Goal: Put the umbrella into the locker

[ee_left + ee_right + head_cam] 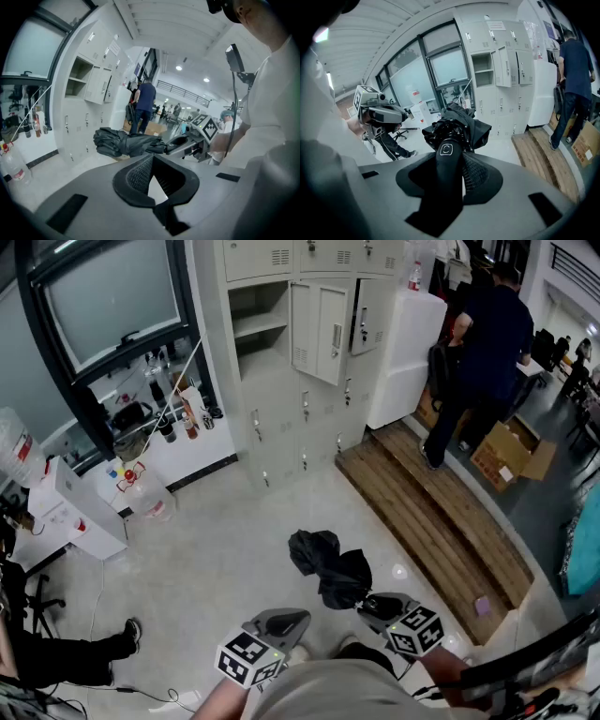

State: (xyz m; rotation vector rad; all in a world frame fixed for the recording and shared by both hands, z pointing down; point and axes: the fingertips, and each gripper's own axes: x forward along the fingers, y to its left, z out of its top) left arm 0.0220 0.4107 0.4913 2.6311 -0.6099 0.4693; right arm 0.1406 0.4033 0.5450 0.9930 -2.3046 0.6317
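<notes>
A folded black umbrella (330, 570) hangs over the pale floor in front of me, its canopy bunched and loose. My right gripper (375, 604) is shut on its black handle (447, 159), and the canopy (459, 123) sticks out beyond the jaws. My left gripper (286, 620) is beside it on the left, shut and holding nothing; its view shows the umbrella (122, 143) and the right gripper (185, 143) crossing ahead. The grey lockers (281, 362) stand farther ahead, with one open shelved compartment (258, 320) and an open door (319, 329) next to it.
A person in dark blue (487, 343) stands at the right by a white cabinet (403, 352). A wooden platform (431, 521) runs along the right, with a cardboard box (511, 451) past it. A big water bottle (150, 498) and a cluttered counter (178, 442) are at the left, and a seated person's leg (84, 652).
</notes>
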